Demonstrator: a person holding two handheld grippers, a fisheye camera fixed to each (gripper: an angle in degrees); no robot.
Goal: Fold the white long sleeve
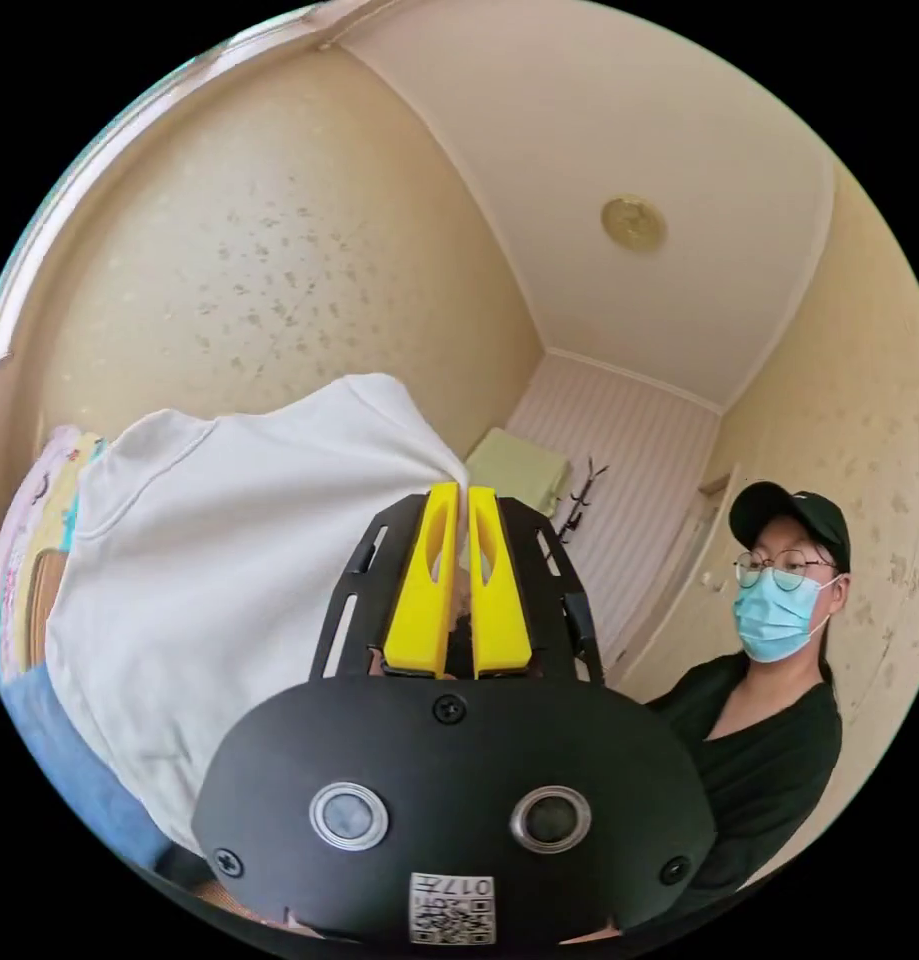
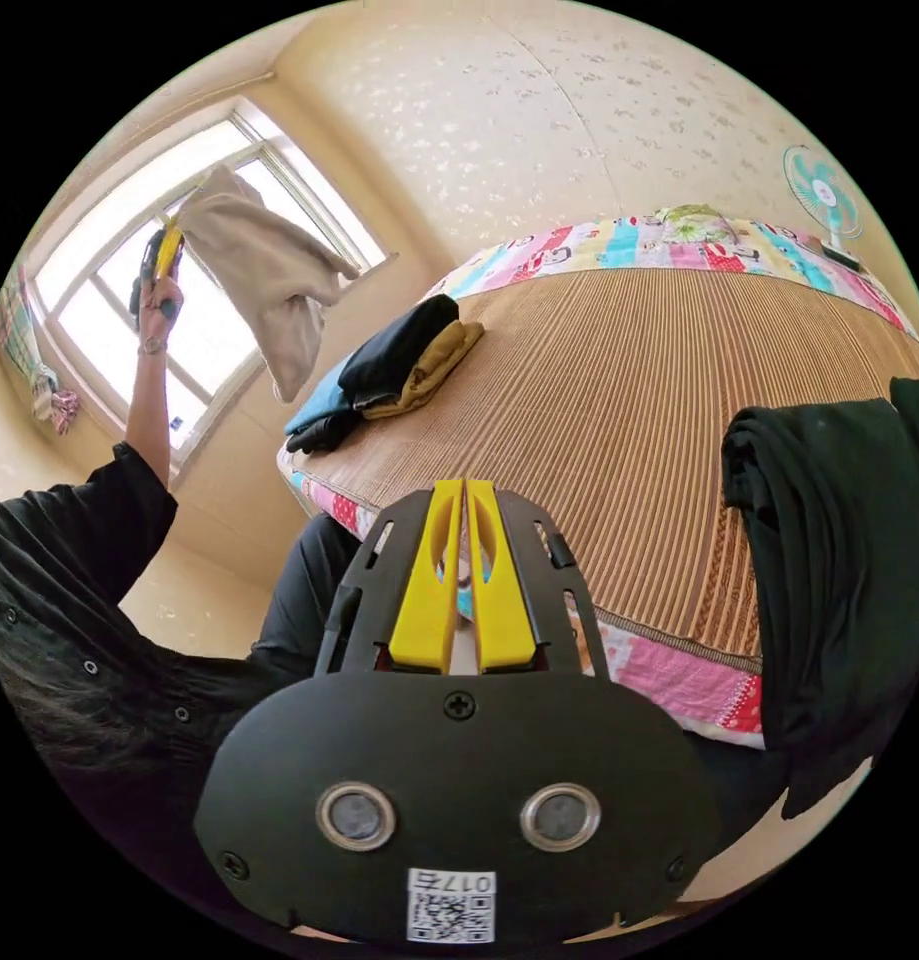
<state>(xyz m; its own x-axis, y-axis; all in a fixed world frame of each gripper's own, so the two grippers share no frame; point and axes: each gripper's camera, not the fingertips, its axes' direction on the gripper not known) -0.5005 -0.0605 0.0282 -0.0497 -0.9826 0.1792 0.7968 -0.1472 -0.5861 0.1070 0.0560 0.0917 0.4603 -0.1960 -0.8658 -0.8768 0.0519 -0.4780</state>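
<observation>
In the left gripper view my left gripper (image 1: 465, 492) is raised toward the ceiling, its yellow jaws shut on an edge of the white long sleeve (image 1: 229, 560), which hangs away to the left. The right gripper view shows that same left gripper (image 2: 165, 252) held high by a hand in front of the window, with the white long sleeve (image 2: 264, 275) dangling below it. My right gripper (image 2: 464, 487) is low by the bed's near edge, jaws shut with nothing between them.
A bed with a woven mat (image 2: 619, 380) lies ahead. On it sit a stack of folded clothes (image 2: 399, 365) at the far left and a dark garment (image 2: 829, 540) at the right edge. A fan (image 2: 822, 200) stands beyond. The person in black (image 1: 769, 700) is close by.
</observation>
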